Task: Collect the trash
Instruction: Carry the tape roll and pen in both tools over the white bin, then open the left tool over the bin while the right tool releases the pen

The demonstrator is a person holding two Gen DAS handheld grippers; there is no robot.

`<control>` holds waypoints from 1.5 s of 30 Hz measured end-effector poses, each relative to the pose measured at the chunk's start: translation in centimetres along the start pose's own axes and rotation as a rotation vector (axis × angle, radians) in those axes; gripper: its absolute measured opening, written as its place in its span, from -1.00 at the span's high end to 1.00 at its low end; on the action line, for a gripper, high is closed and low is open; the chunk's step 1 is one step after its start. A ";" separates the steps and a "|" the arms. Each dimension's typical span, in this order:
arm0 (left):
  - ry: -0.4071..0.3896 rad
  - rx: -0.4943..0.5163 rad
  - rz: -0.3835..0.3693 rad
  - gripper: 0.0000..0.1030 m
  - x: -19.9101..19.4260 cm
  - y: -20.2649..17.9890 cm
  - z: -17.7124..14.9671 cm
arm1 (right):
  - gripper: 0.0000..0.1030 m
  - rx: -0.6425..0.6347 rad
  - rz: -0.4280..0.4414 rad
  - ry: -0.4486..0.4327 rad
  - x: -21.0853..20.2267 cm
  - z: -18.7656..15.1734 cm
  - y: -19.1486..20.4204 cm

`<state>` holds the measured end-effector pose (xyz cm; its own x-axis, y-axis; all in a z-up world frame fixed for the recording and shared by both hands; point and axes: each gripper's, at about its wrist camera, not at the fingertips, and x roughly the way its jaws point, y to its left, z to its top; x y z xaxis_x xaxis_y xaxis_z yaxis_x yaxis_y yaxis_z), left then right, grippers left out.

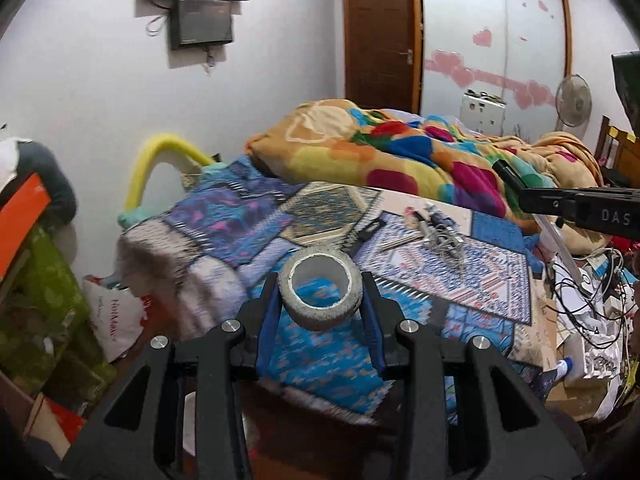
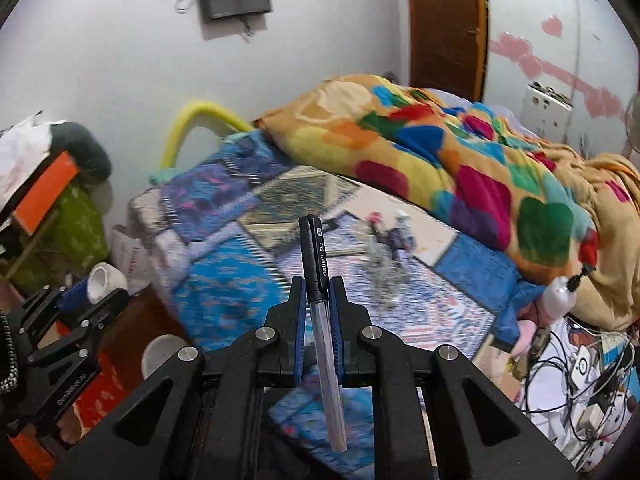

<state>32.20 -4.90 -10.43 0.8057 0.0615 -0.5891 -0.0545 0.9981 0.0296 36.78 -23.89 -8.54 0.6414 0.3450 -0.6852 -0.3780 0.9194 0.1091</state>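
I see open patterned bedspread (image 2: 224, 280) ahead of both grippers, blocked only by a small heap of pens and clips (image 2: 390, 252) mid-bed, the rumpled colourful blanket (image 2: 460, 160) walling off the far side, tangled cables (image 2: 580, 380) crowding the right and piled clutter (image 1: 44, 264) the left.

Tape roll (image 1: 320, 296) — grey, nearly spent, white inner core, pinched across its outer wall, hole facing up and toward the camera, held above the patterned bedspread. Pen (image 2: 318, 268) — black cap, clear barrel, clamped lengthwise, cap end forward.
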 end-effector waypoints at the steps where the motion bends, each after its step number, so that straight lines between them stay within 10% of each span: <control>1: -0.001 -0.005 0.008 0.26 -0.4 0.5 -0.2 | 0.80 -0.008 0.010 -0.002 -0.2 -0.1 0.9; 19: 0.088 -0.149 0.180 0.26 -2.9 14.9 -7.9 | 0.80 -0.196 0.253 0.104 5.2 -2.6 18.4; 45: 0.540 -0.413 0.188 0.26 13.1 27.8 -22.4 | 0.80 -0.384 0.348 0.517 23.7 -10.1 33.2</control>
<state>27.99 23.51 -35.45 0.3615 0.1129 -0.9255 -0.4695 0.8797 -0.0760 32.69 12.91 -28.37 0.0803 0.3841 -0.9198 -0.7706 0.6092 0.1872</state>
